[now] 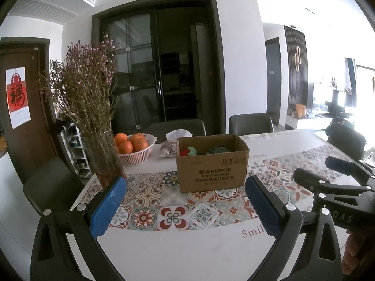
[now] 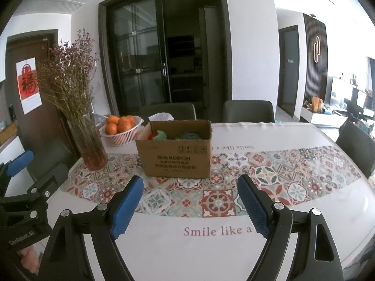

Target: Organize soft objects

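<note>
White tablecloth with a band of colourful tile pattern (image 2: pixel 269 178) covers the table, and on it stands an open brown cardboard box (image 2: pixel 175 157) which holds the soft objects, a red and green one (image 2: pixel 157 135) at its left side and a dark green one (image 2: pixel 189 135) at its right side. Behind and left of the box are a glass vase of dried purple flowers (image 1: pixel 103 154), a white plastic basket of oranges (image 1: pixel 138 151) and a tissue pack (image 1: pixel 173 144). Both the left gripper (image 1: pixel 185 185) and the right gripper (image 2: pixel 189 182) hover near the box with blue-padded fingers wide apart and nothing between them.
</note>
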The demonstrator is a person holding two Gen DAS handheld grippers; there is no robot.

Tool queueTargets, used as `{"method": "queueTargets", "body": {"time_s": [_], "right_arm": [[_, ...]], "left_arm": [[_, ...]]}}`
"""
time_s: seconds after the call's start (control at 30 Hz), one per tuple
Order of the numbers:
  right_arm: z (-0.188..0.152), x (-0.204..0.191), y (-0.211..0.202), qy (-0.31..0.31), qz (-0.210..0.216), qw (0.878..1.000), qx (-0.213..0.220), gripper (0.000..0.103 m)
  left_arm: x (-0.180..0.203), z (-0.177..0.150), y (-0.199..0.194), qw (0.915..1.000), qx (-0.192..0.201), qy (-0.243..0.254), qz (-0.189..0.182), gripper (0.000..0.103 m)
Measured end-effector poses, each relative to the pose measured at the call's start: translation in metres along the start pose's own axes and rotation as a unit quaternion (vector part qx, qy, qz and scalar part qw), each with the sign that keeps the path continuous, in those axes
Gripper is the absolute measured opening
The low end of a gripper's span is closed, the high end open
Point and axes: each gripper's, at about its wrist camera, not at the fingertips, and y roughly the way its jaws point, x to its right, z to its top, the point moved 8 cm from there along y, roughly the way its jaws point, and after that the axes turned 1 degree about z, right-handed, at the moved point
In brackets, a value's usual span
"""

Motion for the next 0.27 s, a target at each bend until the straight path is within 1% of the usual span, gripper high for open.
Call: {"method": "queueTargets", "body": {"time_s": [0.27], "right_arm": [[0.0003, 0.0002, 0.0, 0.0, -0.001, 1.0, 0.0, 0.084]], "left_arm": [[-0.0011, 0.0011, 0.0005, 1.0, 0.002, -0.003, 0.005, 0.103]]}}
